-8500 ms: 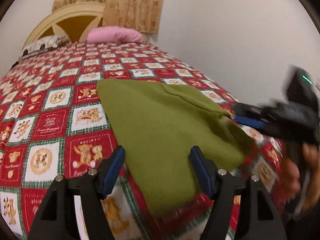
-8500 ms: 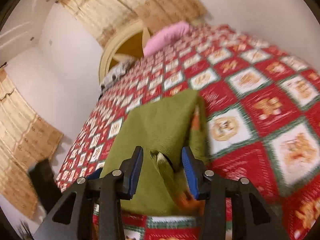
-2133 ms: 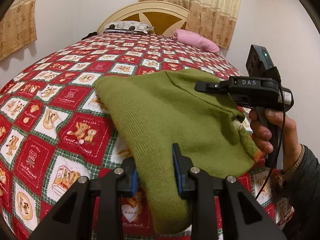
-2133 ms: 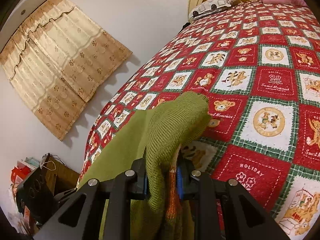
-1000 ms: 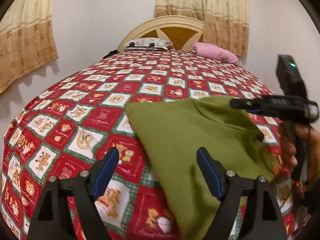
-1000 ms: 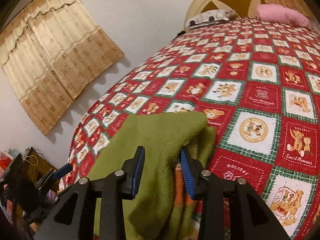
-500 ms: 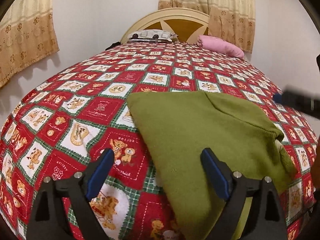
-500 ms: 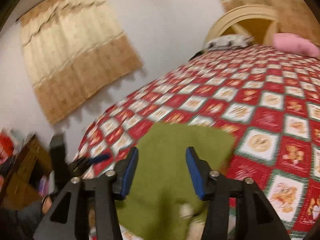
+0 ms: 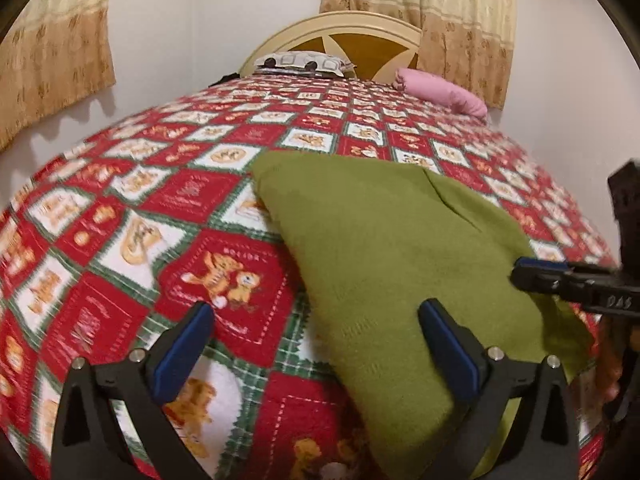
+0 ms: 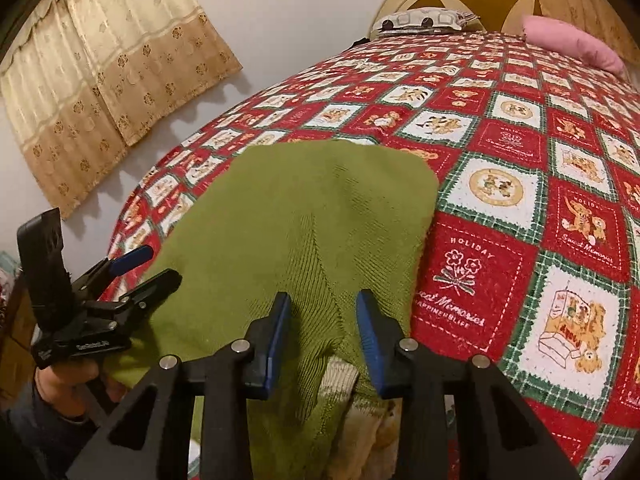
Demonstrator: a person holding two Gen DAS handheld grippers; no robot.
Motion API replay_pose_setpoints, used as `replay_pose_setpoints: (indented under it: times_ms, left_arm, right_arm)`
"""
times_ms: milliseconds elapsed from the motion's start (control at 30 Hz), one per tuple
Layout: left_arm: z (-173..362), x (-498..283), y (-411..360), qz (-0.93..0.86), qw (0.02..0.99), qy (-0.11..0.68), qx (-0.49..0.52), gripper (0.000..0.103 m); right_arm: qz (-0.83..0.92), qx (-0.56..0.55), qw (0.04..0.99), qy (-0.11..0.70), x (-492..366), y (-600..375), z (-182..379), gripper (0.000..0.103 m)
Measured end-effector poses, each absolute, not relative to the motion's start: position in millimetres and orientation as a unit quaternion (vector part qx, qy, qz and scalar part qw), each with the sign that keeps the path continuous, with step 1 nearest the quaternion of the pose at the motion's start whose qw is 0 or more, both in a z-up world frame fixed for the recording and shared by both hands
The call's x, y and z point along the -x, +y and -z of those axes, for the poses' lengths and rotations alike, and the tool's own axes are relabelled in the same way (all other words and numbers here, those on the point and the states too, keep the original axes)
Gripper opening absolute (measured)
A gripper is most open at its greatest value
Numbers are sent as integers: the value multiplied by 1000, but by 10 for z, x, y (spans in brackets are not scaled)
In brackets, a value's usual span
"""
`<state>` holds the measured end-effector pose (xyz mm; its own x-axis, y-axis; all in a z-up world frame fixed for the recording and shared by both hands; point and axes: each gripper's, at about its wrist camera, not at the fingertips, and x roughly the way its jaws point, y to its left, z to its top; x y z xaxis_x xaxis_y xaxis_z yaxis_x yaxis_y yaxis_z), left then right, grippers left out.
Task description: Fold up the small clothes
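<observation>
Between both grippers' jaws lies the green sweater [image 9: 384, 248] — left [image 9: 316, 344] spread wide; right [image 10: 324, 332] narrower, ungripping.

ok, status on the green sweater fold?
Left gripper wide open, nothing held. Right gripper just narrowing, astride a sweater ridge, no pinch yet. Green sweater folded, flat on bedspread. Nothing in the way.

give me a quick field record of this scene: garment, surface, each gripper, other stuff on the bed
garment: green sweater, folded, lying flat on the bed
surface: red patchwork quilt
left gripper: open wide, jaws just opening, over the sweater's near edge, not gripping
right gripper: open, jaws just closing, sweater fold between them, pads not pressing
pillows: pink pillow and patterned pillow by the headboard
</observation>
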<state>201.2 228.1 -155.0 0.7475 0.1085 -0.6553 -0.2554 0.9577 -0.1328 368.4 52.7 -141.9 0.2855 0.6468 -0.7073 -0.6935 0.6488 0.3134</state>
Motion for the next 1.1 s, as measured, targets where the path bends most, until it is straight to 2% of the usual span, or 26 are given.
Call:
replay_pose_setpoints:
  times_ms: [300,433,567,667,1100]
  left_arm:
    - [1421,-1915,2202,-119,927,339,106,103]
    - [1202,-1693,2093,-131,936,319,67,103]
    - [976,-1553,2087,-128,945,294,66,103]
    - [852,-1513,2072,-126,951,276,66,103]
    - [706,-1465,2047,-117,958,254,70,103]
  right_arm:
    - [-406,20,818,408,-3588,581,1358,37]
    - [-392,9,839,377,-3312,480,1081,52]
    - [-386,6,867,315,-2949,397,758,53]
    - [-368,7,882,294,-2780,381,622,62]
    - [-345,8,895,284,-2518,302,543,64]
